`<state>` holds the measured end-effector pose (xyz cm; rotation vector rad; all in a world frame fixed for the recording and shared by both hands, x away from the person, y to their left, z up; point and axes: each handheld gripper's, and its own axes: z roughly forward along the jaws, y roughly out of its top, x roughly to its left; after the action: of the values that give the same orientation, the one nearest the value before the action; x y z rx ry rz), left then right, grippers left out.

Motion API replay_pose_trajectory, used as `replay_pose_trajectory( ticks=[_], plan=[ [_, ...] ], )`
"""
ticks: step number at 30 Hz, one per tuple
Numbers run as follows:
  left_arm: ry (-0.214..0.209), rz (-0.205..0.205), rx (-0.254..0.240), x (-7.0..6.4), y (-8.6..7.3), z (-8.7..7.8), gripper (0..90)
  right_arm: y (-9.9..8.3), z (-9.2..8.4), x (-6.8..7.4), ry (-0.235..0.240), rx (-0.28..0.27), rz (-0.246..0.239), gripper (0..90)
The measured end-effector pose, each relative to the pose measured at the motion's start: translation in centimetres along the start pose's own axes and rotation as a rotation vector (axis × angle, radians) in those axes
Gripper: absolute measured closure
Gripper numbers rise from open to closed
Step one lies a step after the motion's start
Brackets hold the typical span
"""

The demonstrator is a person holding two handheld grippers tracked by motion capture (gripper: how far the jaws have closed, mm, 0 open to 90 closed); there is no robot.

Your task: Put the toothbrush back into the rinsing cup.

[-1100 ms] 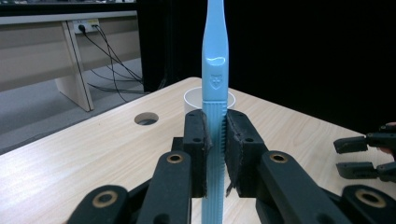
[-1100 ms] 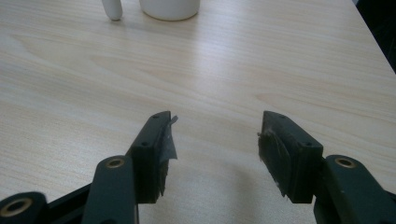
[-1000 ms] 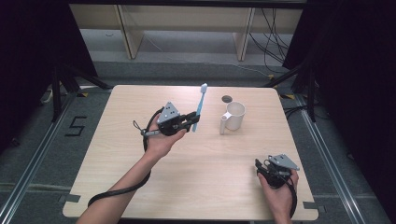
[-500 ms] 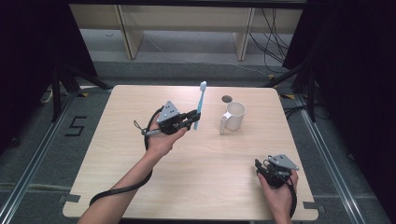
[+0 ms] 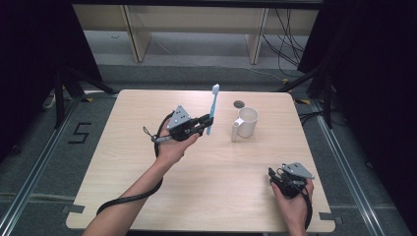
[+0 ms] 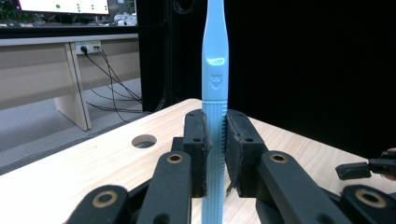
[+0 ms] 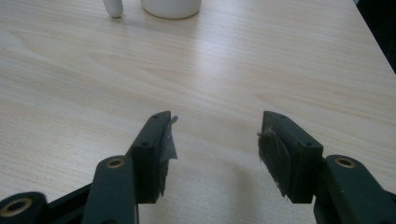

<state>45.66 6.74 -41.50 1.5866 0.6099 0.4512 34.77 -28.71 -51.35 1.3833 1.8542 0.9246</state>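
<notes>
Presently: toothbrush [image 6: 214,70], light blue, upright, its ribbed handle pinched between the pads of the left gripper [image 5: 204,121], head rising above the claw. White mug [image 5: 246,122], upright on the table [image 5: 123,167], just beyond the left claw's tips, handle toward the person. Round hole [image 5: 239,104] in the tabletop, behind the mug. Right gripper [image 7: 215,144], well apart at the near right corner, jaws spread over bare wood, holding nothing.

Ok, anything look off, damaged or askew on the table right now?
One thing: the right gripper has frayed, peeling pad lining on its open jaws. Otherwise tidy: the left gripper holds the blue toothbrush upright and square, and the white mug stands upright, with nothing spilled.
</notes>
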Motion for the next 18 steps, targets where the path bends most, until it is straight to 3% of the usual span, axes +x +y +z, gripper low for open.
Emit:
replay_pose_trajectory(
  ticks=[1, 3, 10, 11, 14, 16, 17, 18],
  plan=[
    [-0.002, 0.002, -0.002, -0.02, 0.03, 0.08, 78.7, -0.02, -0.06, 0.21, 0.006, 0.01, 0.027, 44.9],
    [-0.002, 0.002, -0.005, -0.07, 0.09, 0.23, 78.7, 0.0, 0.0, -0.02, 0.0, -0.002, -0.002, 44.8],
    [-0.004, 0.006, -0.02, -0.09, 0.27, 0.65, 78.7, 0.01, 0.0, -0.01, 0.001, 0.0, -0.002, 44.7],
    [-0.005, 0.007, -0.022, -0.1, 0.29, 0.68, 78.7, -0.02, -0.07, 0.32, 0.01, 0.015, 0.041, 44.7],
    [-0.006, 0.01, -0.028, -0.11, 0.38, 0.77, 78.7, -0.02, -0.07, 0.32, 0.01, 0.015, 0.041, 44.7],
    [-0.004, 0.011, -0.028, -0.13, 0.43, 0.79, 78.7, 0.01, -0.01, -0.01, 0.002, 0.0, -0.002, 44.7],
    [-0.005, 0.011, -0.03, -0.13, 0.42, 0.83, 78.7, -0.02, -0.07, 0.31, 0.01, 0.014, 0.042, 44.7],
    [-0.005, 0.013, -0.028, -0.13, 0.43, 0.84, 78.7, -0.02, -0.07, 0.32, 0.01, 0.014, 0.042, 44.7]
  ],
)
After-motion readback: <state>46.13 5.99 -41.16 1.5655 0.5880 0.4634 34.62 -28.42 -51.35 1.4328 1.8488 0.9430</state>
